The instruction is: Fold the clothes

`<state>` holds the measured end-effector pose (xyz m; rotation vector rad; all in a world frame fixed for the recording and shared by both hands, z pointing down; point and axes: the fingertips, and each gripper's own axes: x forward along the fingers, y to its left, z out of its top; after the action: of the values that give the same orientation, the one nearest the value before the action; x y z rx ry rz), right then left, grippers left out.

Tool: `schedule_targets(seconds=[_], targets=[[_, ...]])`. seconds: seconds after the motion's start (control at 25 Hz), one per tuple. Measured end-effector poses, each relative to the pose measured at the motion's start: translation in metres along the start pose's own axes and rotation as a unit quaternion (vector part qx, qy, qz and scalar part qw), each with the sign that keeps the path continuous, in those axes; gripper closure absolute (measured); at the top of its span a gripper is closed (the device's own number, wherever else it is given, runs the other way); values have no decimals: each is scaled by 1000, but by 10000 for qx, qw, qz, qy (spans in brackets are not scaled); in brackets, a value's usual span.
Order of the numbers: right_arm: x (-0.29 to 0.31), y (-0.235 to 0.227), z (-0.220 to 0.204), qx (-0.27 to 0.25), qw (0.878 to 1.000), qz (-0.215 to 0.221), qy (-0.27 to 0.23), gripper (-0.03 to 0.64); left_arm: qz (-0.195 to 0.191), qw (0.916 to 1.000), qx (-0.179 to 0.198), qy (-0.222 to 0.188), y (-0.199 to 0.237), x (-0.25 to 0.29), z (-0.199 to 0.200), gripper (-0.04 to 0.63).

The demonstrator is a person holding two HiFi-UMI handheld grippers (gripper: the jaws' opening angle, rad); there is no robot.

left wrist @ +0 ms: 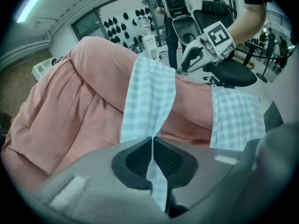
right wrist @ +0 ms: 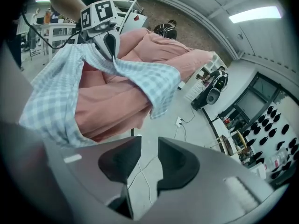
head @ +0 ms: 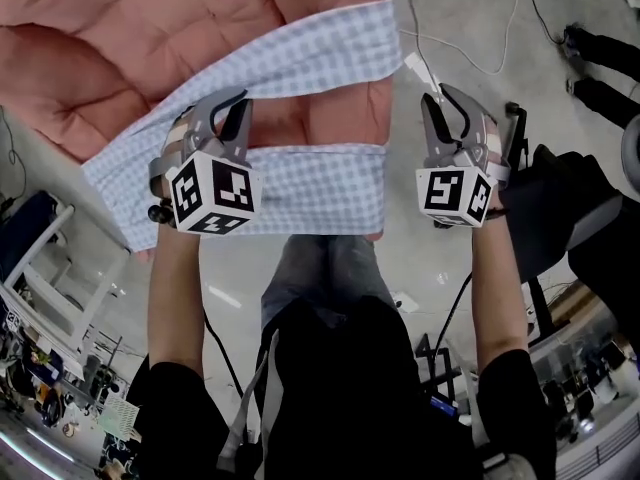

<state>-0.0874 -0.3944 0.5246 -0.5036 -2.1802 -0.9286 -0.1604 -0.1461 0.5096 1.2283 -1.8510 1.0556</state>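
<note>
Now left claw (left wrist: 153, 143) pinches cloth (left wrist: 149, 94) — right claw (right wrist: 149, 148) parted.

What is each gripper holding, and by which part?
The left gripper pinches a thin fold of the checked cloth, toward its left side. The right gripper is open, holding nothing.

The pale grey floor (head: 440, 268) carries a thin white cable (head: 410, 3) at 1 o'clock in the head view. A black chair (head: 558, 200) stands at 3 o'clock and a white rack (head: 45, 268) at 8 o'clock. In the left gripper view a ceiling strip light (left wrist: 32, 3) glows at 10 o'clock, and a pale wall (left wrist: 122, 21) with rows of small dark things runs at 12 o'clock. In the right gripper view a second strip light (right wrist: 254, 14) shines at 2 o'clock, and a white power strip (right wrist: 179, 122) lies on the floor near the centre.
</note>
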Motion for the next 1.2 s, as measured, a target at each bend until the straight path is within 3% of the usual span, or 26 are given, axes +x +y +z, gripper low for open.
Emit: schedule_targets(seconds=[0.16,0.28,0.4,0.56,0.8,1.0,1.2], targets=[[-9,-13,34,303,9985,57,-451,497,-30,9993,-335,-158,21,-26,14,581],[-15,-9,81,554,9933,422,-926,441,66,9975,-646,-293,46,-50,21,581],[-11,0,107,474,9889,648,-1249,391,133,9954,-839,-447,62,-65,32,581],[-1,8,128,322,9892,324,-1395,388,109,9946,-800,-650,67,-74,42,581],[12,9,132,243,9938,-232,-1057,397,-136,9902,-991,-978,65,-87,43,581],[12,-8,130,251,9936,-627,-908,506,-325,9893,-897,-1102,63,-100,49,581],[6,-21,120,139,9934,-906,-693,531,-492,9902,-691,-1108,54,-110,49,581]])
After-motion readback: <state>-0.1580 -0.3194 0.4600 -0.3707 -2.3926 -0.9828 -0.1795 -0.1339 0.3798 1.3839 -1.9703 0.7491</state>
